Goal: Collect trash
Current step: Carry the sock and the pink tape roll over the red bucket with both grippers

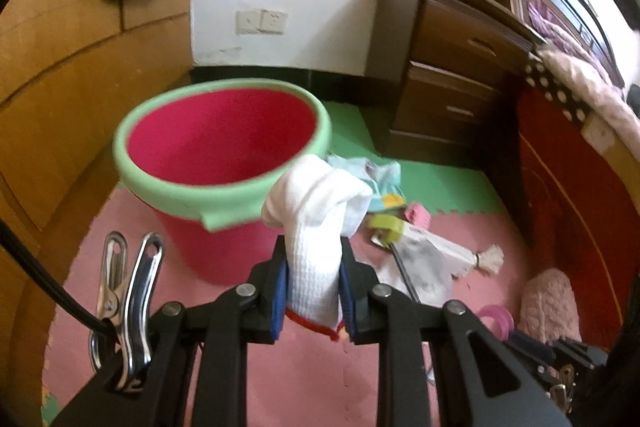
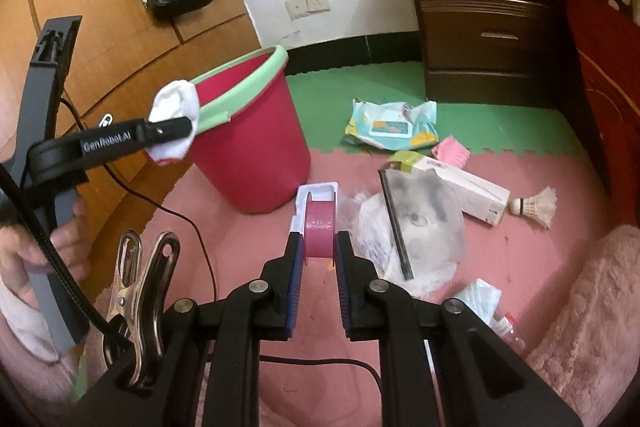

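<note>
A: Report the state of the left hand-held gripper (image 1: 313, 287).

B: Pitched downward. Both blue pads (image 1: 279, 297) press on a white sock (image 1: 316, 227); the sock stands up between the jaws and folds over above the tips. From the right wrist view, the same unit (image 2: 172, 131) is seen side-on, well to the left of and above the right one, carried by a hand (image 2: 48, 247) wrapped round its grey grip.

A: And the right hand-held gripper (image 2: 318, 259)?

B: Also pitched downward. Jaws narrowly parted, pads clamped on both flat faces of a pink tape roll (image 2: 319, 227), which sits upright at the fingertips.
</note>
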Demonstrator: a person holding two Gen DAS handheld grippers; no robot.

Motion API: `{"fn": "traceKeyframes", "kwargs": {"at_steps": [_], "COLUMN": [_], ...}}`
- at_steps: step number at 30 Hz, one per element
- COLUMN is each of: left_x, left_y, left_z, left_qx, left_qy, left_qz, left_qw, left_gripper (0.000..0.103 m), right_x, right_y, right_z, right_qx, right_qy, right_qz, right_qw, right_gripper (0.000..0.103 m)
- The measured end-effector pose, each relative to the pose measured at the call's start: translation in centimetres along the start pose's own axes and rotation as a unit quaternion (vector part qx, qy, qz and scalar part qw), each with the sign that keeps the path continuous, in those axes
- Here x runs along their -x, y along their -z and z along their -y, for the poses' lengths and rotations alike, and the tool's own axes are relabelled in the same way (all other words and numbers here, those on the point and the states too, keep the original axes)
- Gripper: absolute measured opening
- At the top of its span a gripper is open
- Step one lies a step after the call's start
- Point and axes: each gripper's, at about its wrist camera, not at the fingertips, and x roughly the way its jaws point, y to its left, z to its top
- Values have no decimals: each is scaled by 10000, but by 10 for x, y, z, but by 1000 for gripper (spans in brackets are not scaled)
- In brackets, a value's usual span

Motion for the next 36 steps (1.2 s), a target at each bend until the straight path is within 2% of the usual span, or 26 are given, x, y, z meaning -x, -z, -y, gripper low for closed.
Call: {"fn": "traceKeyframes", "kwargs": {"at_steps": [8,14,19,28,32,36], "left_x": [1,-22,-47,-77,-86,-91], "left_y": [-44,-66,-76,-82,-82,-81], "left_z": [-44,-68,-83,-94,-91,-89], "left_qx": [75,188,548,1242,1292,1244], "left_qy": [-481,-734,-845,-1137,-1167,-1038], "left_qz": [213,152,41,155,195,231], "left_qw": [9986,9970,9949,9856,9845,9865], "left_gripper": [23,23,23,23,23,23], "right_x": [-1,-3,-5,-14,-20,-29], "right_y": [-6,-8,-18,-60,-83,-103], "right_z": [2,2,1,-10,-20,-33], "right_qx": [-23,-21,21,406,598,850], "right_qy": [-75,-81,-59,-153,-269,-334], "right_qz": [109,93,95,354,568,744], "right_qw": [9999,9999,9999,9984,9962,9930], "right_gripper": [17,17,17,17,17,17]}}
